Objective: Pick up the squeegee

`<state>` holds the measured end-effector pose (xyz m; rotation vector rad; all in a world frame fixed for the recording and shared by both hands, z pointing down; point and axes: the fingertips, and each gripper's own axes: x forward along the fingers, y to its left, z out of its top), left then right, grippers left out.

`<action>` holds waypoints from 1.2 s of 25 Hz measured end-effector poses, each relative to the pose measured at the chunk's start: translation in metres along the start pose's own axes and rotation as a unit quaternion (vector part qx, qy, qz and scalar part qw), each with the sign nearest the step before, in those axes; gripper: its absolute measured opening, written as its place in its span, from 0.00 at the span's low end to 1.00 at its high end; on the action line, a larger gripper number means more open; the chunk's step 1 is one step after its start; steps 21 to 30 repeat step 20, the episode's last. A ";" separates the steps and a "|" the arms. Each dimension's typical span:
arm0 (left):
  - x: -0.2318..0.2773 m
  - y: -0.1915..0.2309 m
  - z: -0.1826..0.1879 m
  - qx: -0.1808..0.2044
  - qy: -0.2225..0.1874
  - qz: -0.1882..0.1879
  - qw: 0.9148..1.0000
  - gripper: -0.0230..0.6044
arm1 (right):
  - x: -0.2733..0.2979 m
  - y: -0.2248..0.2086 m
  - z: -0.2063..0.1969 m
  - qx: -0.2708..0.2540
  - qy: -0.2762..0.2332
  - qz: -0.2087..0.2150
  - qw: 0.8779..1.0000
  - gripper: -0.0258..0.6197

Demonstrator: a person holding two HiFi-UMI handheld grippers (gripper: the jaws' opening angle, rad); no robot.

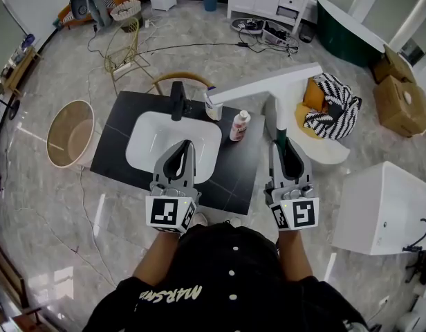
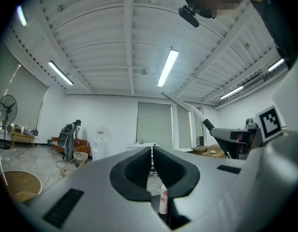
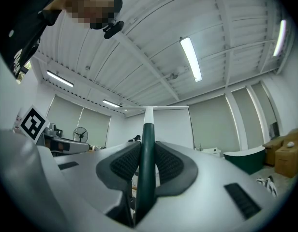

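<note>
Head view showed me my left tool (image 1: pixel 186 146) clenched empty over the sink (image 1: pixel 145 138) in the black counter (image 1: pixel 116 130), my right tool (image 1: pixel 280 146) clamped on the squeegee (image 1: pixel 267 84) handle, its white blade aloft above the counter's right side.

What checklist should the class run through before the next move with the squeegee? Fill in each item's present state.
1. Right tool shut on the squeegee at its green handle: ok.
2. Handle centred between the jaws, right gripper view: ok.
3. Squeegee raised off the counter: ok.
4. Left tool shut and empty: ok.
5. Blade clear of the bottle under it: cannot tell.
</note>
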<state>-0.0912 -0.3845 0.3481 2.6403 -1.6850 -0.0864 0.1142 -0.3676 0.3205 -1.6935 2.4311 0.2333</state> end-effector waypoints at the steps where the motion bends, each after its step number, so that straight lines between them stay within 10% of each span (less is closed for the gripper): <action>1: 0.000 0.000 0.000 0.000 0.000 0.000 1.000 0.07 | 0.000 0.001 -0.001 0.000 0.001 0.000 1.000 0.18; 30: -0.002 -0.007 -0.006 0.000 0.003 -0.006 1.000 0.07 | 0.001 0.004 -0.010 0.004 0.008 0.002 1.000 0.18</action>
